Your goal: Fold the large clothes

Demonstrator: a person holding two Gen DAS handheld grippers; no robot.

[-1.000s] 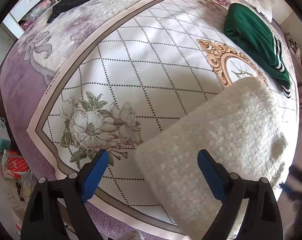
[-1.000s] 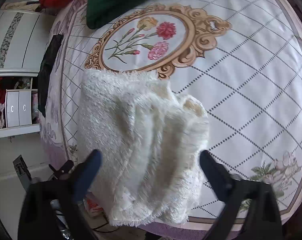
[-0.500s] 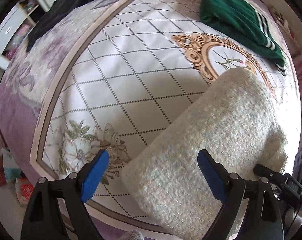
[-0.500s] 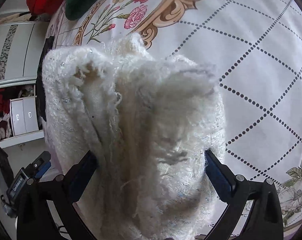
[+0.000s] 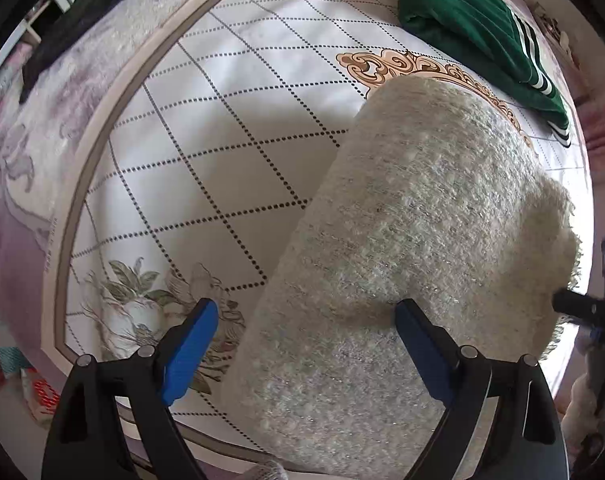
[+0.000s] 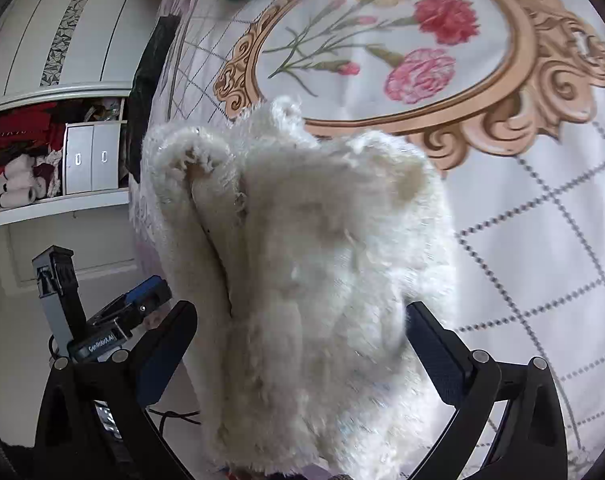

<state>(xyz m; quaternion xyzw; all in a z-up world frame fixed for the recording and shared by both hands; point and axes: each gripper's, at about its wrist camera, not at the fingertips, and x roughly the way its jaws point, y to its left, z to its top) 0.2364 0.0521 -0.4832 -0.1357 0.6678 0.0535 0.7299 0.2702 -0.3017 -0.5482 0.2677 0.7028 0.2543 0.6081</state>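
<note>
Folded cream sweater (image 5: 414, 248) lies on the bedspread (image 5: 230, 128) near its edge, left gripper (image 5: 306, 340) spread wide above one end, right gripper (image 6: 302, 344) spread around the fluffy other end, pads not pressing.

Bedroom: floral bedspread (image 5: 230, 128), wardrobe (image 6: 58, 32)

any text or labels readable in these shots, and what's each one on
"GenRobot.AI", roughly, small and slanted: on the other tool's black body, right wrist view.
Tiny print along the bedspread border: too small to read.
Red-and-white bag on the floor: blurred, unreadable.
Nothing else reads.
</note>
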